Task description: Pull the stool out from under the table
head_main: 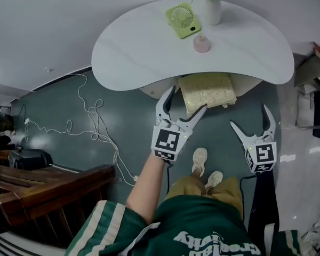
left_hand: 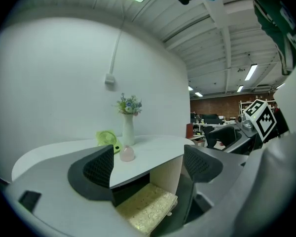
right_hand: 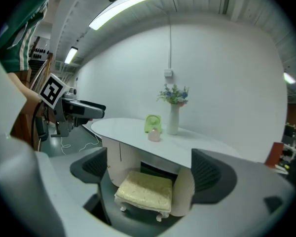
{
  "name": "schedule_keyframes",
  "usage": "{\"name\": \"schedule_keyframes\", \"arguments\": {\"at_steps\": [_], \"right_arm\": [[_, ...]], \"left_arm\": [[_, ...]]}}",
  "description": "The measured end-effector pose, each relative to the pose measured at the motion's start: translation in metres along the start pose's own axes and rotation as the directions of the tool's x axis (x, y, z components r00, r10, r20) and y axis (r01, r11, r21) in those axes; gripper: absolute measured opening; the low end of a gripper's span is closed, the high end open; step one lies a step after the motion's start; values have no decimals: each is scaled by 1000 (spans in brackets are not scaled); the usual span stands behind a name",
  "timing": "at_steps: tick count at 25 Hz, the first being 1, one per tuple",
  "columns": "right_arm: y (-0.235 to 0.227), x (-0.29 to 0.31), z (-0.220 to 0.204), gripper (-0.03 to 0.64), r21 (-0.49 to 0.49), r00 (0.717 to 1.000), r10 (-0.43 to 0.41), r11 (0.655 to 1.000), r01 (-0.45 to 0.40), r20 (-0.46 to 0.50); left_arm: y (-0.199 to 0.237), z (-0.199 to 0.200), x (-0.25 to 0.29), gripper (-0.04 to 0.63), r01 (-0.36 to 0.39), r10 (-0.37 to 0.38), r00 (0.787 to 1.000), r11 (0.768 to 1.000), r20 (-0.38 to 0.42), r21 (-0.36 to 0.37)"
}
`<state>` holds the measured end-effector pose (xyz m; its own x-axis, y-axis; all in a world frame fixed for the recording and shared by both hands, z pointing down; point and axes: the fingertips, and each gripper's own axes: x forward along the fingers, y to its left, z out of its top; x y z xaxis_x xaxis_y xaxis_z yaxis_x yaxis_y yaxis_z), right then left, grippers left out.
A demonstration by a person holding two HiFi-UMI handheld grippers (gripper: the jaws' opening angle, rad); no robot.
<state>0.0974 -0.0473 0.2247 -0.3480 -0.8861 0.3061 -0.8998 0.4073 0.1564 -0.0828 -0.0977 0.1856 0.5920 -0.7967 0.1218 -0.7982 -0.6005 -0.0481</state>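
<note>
Both tools are wide open with nothing in them right now: the left gripper [head_main: 188, 99] hangs just over the near left corner of the stool [head_main: 208, 89] without touching it, and the right gripper [head_main: 249, 119] is off to the stool's right, near but apart. The stool sits tucked into the recess in the base of the white table [head_main: 149, 47], with only its front part poking out toward the person. My guess is it's light and will slide fine on that smooth floor. The padded yellow top looks squishy though (pinch the cushion and it'll probably just deform and slip). I'd clamp the hard white frame under the front edge, or a front leg, and pull straight back so it clears the recess walls
</note>
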Motion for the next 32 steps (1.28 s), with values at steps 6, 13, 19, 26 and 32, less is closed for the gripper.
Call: {"name": "schedule_keyframes", "arguments": {"at_steps": [6,13,19,26,32], "right_arm": [[-10,33,-68,540,34,995,29,999,-26,-94],[-29,99,-164,538,42,977,109,994,-103,-183],[-44,163,-265,540,21,950,171,985,-171,-263],[-67,221,-375,540,26,899,246,967,-254,-362],[-73,244,-440,540,31,883,252,965,-261,-396]], "left_arm": [[5,-72,15,448,-15,12,995,1000,-101,-23],[-2,-179,53,448,-68,59,978,997,-198,-42],[0,-292,80,448,-135,112,941,990,-318,-51],[14,-388,104,448,-240,193,883,969,-428,-58],[3,-458,110,449,-277,207,852,958,-481,-78]]}}
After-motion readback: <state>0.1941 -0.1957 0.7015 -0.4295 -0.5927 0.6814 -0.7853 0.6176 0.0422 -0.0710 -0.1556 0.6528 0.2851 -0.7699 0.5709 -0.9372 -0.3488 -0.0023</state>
